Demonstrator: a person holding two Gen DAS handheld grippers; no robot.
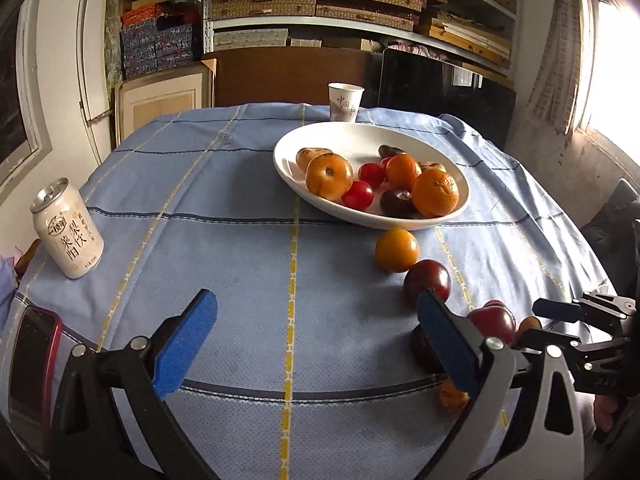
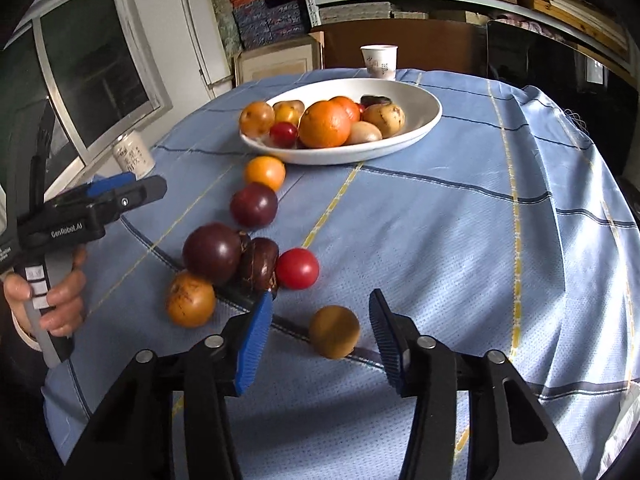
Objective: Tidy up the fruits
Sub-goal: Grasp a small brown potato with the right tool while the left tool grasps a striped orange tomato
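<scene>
Fruit already fills much of the white bowl [image 2: 424, 120]: oranges, small red tomatoes, dark plums and pale brown pieces lie inside it. Left outside is a trail on the blue-clothed counter [image 2: 460, 240], running from the bowl's near rim toward the cameras: an orange fruit [image 2: 265, 172] just beside the rim, a dark plum [image 2: 253, 204] next, then a touching cluster of a larger dark plum [image 2: 212, 253], a brown chestnut-like piece [image 2: 259, 263] and a red tomato [image 2: 297, 268], with a speckled orange [image 2: 190, 299] nearer still. Farthest from the bowl lies a tan round fruit [image 2: 334, 331]. By my judgement roughly half the job remains.

The right gripper [image 2: 320, 344] has its jaws partly spread with the tan fruit between them, gaps visible either side, so nothing is pinched yet. The left gripper [image 1: 316, 340], farther from the bowl on the trail's left, has jaws spread wide over bare cloth, holding nothing.
</scene>
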